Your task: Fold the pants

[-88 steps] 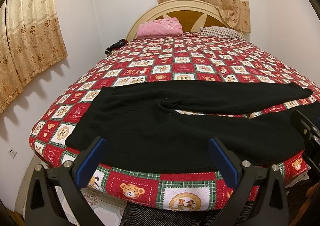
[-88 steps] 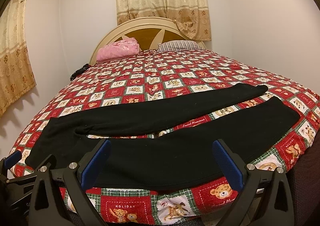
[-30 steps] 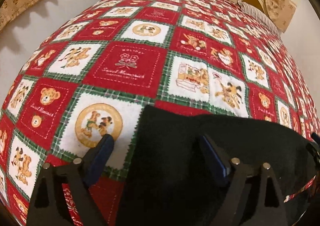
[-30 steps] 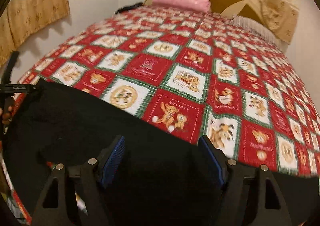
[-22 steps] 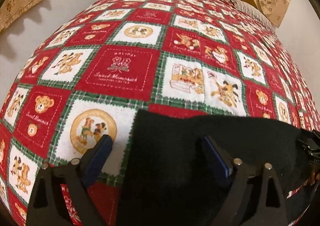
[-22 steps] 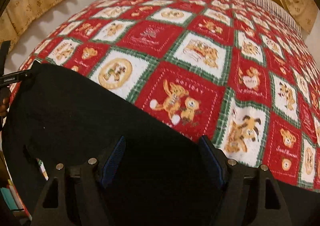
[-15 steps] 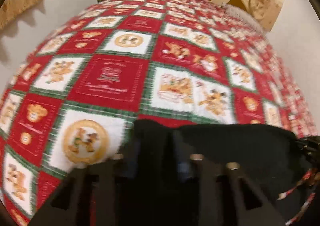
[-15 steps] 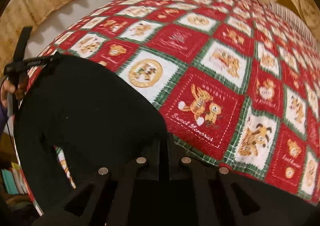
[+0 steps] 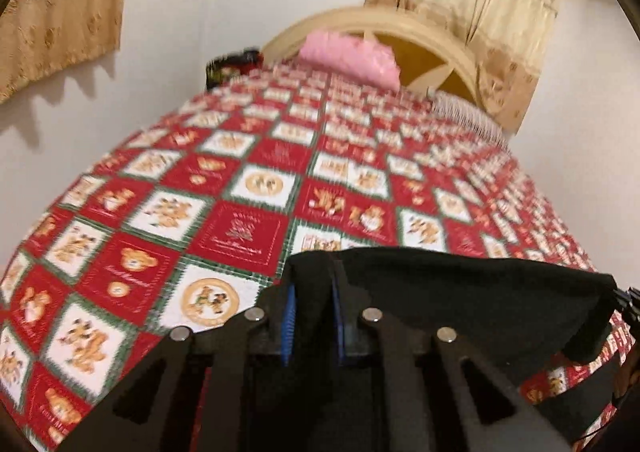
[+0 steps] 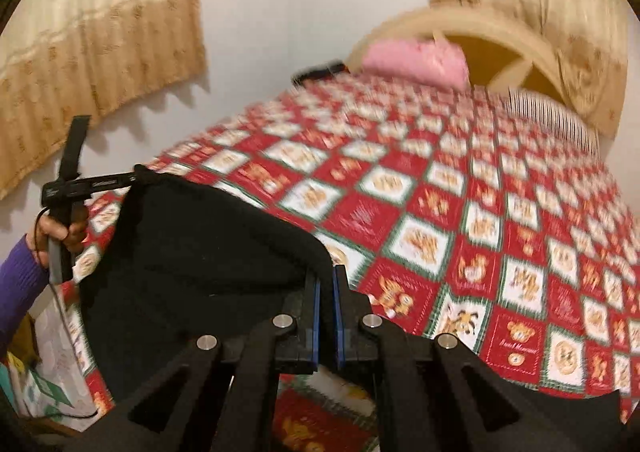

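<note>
Black pants [image 9: 460, 292] hang pinched in both tools: the left hand-held gripper [image 9: 312, 276] and right hand-held gripper [image 10: 325, 276] are each clamped on an edge, the cloth raised over the bed's teddy-bear quilt [image 10: 500, 211].

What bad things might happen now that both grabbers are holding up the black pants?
The left gripper and right gripper each pinch only an edge of the black pants, so the cloth might slip out. The hanging part may bunch or drag across the bedspread, leaving a crooked fold.
</note>
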`<state>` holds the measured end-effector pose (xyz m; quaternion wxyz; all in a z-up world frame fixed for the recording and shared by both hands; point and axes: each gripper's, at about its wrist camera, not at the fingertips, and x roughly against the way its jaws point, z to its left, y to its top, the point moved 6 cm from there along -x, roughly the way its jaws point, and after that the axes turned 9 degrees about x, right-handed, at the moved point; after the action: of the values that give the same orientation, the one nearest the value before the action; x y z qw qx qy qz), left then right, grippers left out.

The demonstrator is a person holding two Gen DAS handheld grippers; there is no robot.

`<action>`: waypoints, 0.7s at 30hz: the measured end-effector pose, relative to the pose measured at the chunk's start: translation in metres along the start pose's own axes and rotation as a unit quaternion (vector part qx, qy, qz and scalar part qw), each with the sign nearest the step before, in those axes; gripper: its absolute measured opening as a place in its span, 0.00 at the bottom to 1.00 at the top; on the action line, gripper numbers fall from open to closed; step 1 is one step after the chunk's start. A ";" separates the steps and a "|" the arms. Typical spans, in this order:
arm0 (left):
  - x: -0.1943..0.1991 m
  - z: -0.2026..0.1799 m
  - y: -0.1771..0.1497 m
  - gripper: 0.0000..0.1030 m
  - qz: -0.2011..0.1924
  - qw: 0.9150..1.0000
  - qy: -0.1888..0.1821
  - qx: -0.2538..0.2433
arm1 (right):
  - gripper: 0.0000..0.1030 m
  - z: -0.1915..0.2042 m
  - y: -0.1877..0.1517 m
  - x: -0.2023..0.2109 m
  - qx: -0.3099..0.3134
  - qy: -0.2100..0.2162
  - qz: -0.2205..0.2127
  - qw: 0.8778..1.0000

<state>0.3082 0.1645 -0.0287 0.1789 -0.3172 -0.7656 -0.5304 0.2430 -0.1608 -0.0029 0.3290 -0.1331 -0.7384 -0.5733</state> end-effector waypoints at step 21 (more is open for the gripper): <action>0.071 0.107 -0.153 0.77 -0.016 0.987 0.157 -0.011 | 0.07 0.146 -0.180 0.027 0.121 0.010 0.069 0.990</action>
<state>0.1595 0.2484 -0.1323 0.2847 -0.2201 -0.7272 -0.5846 0.0704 -0.0845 -0.1407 0.3887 -0.1373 -0.7879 -0.4575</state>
